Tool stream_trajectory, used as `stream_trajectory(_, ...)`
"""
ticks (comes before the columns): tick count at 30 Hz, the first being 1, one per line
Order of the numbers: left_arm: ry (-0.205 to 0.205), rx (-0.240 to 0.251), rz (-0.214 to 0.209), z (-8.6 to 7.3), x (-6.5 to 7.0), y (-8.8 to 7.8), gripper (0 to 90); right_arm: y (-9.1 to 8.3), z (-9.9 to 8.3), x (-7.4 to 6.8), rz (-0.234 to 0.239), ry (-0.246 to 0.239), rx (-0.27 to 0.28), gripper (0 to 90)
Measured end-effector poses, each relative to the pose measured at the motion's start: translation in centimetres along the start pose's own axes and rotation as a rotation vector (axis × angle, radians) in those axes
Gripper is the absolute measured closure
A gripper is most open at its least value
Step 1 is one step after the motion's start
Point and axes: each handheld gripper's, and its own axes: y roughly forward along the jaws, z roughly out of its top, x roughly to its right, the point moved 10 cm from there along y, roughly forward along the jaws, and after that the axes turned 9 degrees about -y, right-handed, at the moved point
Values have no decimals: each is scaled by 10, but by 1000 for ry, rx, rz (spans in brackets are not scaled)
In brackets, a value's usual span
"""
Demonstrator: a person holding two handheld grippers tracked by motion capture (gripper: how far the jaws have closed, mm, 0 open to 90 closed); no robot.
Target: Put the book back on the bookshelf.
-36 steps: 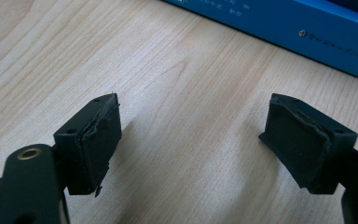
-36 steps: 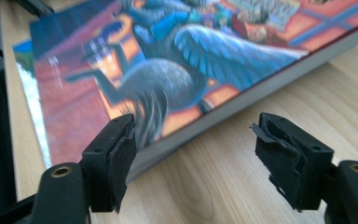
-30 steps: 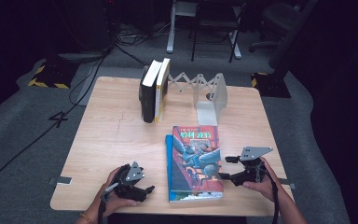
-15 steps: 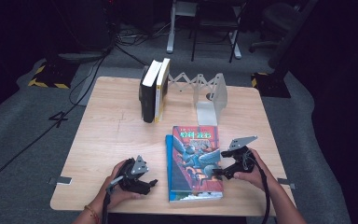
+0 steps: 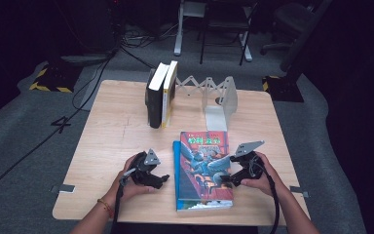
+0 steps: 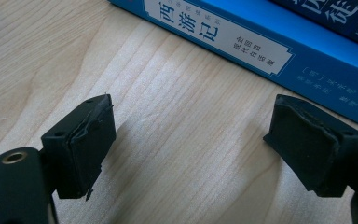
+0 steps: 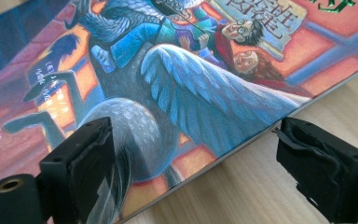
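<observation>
Two books lie stacked flat near the table's front. The top one has a colourful illustrated cover point(image 5: 205, 163) point(image 7: 177, 84); the lower one shows a blue spine point(image 5: 177, 168) point(image 6: 242, 42) on its left. My left gripper point(image 5: 162, 179) point(image 6: 189, 135) rests on the wood just left of that spine, open, with only bare wood between its jaws, which have just opened a little further. My right gripper point(image 5: 225, 181) point(image 7: 193, 154) is at the top book's right edge. Its jaws have just been opening and straddle that edge, one over the cover, one over the wood, without pressing.
Two upright books point(image 5: 161, 95) stand at the back of the wooden table point(image 5: 112, 131), beside a white folding book rack point(image 5: 217, 96). Bare wood lies to the left of the stack. Chair legs and cables sit on the floor behind the table.
My left hand has slid right toward the blue spine. My right hand has moved left to the book's right edge, and its grey plate has tipped.
</observation>
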Motion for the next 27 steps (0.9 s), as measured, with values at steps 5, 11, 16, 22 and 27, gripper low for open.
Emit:
stream_trajectory(5,-6,2,6,0,0,0,153,-3,4,-1,-52,-38,-18,157)
stream_trajectory(11,-9,3,12,-1,0,-1,155,-4,10,7,-79,-50,3,197)
stream_trajectory(16,-10,5,16,-1,0,-1,158,-8,19,10,-81,-39,56,225)
stream_trajectory(22,-11,5,17,-1,0,-1,158,-3,31,13,-56,-30,91,253)
stream_trajectory(27,-11,5,17,-1,0,-1,158,13,35,14,-26,-13,82,253)
